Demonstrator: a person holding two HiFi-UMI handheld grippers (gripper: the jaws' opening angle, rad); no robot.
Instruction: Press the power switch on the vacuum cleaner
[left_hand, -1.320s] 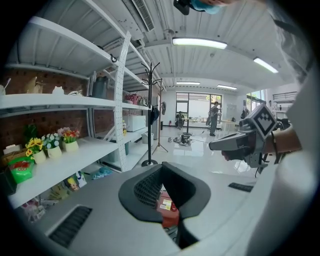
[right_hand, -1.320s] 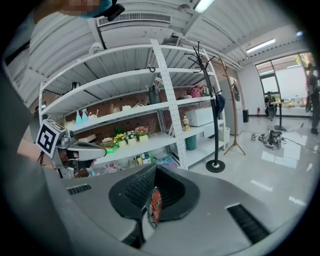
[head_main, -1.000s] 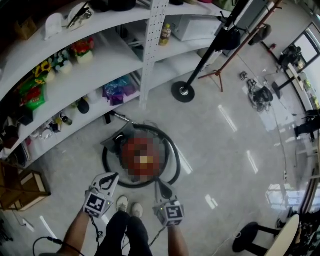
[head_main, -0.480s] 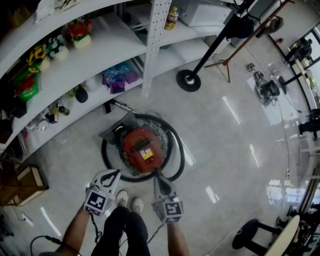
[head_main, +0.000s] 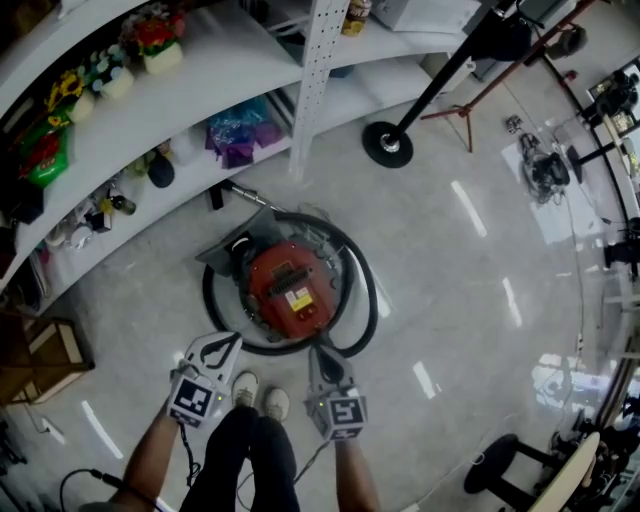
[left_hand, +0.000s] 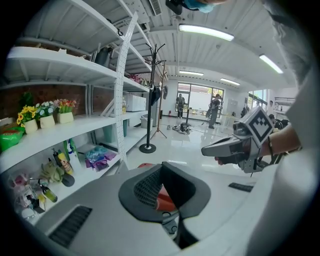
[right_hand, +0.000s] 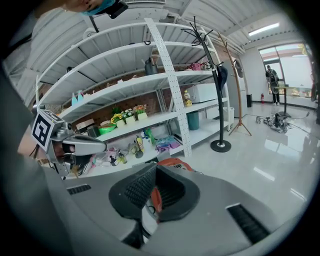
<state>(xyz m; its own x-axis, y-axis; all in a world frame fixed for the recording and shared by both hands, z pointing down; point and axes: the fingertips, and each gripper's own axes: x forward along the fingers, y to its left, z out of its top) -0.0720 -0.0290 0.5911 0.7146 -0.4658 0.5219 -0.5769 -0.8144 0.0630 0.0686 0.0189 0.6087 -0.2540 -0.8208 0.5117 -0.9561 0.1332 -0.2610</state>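
Beside the vacuum cleaner (head_main: 288, 290), left claw (head_main: 232, 343) and right claw (head_main: 318, 353) remain closed, barely moved.

I am looking down at white shelves (head_main: 215, 95) carrying potted flowers (head_main: 155, 45) and a purple bag (head_main: 238, 135); a black stand base (head_main: 388, 144) is sitting on the glossy floor (head_main: 450, 300) nearby.

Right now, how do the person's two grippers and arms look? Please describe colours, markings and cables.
The left gripper and the right gripper have pale grey bodies that taper to fingers lined with black ribbed pads. Each carries a cube with black-and-white square markers and trails a thin dark cable. No sleeves cover the forearms. The person wears dark trousers and light shoes.
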